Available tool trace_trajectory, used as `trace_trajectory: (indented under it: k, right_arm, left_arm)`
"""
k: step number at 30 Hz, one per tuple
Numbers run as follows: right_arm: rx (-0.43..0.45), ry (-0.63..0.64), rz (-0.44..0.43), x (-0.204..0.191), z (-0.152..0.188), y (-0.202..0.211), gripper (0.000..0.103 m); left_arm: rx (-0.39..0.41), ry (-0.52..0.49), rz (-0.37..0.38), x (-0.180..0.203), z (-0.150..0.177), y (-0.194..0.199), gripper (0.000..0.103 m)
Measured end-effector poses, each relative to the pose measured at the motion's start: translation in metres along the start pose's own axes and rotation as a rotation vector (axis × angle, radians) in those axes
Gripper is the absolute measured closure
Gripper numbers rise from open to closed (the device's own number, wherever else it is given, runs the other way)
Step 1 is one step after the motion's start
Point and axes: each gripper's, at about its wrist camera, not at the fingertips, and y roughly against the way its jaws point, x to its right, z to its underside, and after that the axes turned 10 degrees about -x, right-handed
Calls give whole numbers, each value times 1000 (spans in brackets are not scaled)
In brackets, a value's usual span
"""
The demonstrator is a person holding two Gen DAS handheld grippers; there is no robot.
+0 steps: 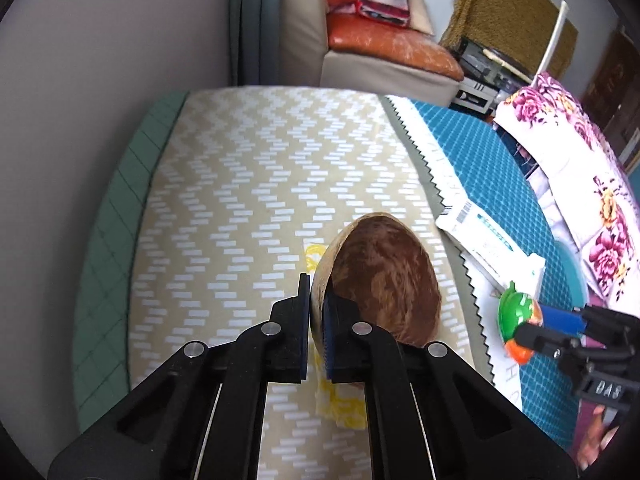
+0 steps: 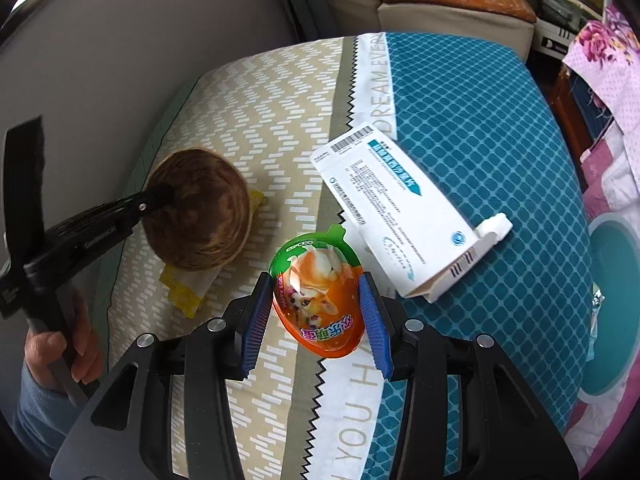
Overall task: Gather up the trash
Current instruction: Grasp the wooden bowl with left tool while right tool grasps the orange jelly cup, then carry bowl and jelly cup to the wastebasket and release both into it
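Left wrist: left gripper (image 1: 317, 316) fingers clamped on coconut shell (image 1: 384, 276) rim; right gripper (image 2: 316, 320) fingers clamped on egg capsule (image 2: 318, 300) sides.

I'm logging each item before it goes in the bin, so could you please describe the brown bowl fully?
The brown bowl looks wooden: dark streaked inside, paler tan outside. It is tipped on edge, with the left gripper shut on its rim, one finger inside and one outside. It sits over the zigzag-patterned cloth, above a yellow wrapper.
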Motion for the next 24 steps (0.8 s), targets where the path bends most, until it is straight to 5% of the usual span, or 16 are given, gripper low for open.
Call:
trace_trajectory:
  k: [10, 24]
  right_arm:
    - [77, -101, -16, 33, 37, 50, 61]
    - [246, -277, -19, 132, 59, 111, 61]
  left_arm:
    - [7, -43, 23, 31, 27, 31, 97]
    - [-22, -263, 75, 168, 29, 24, 97]
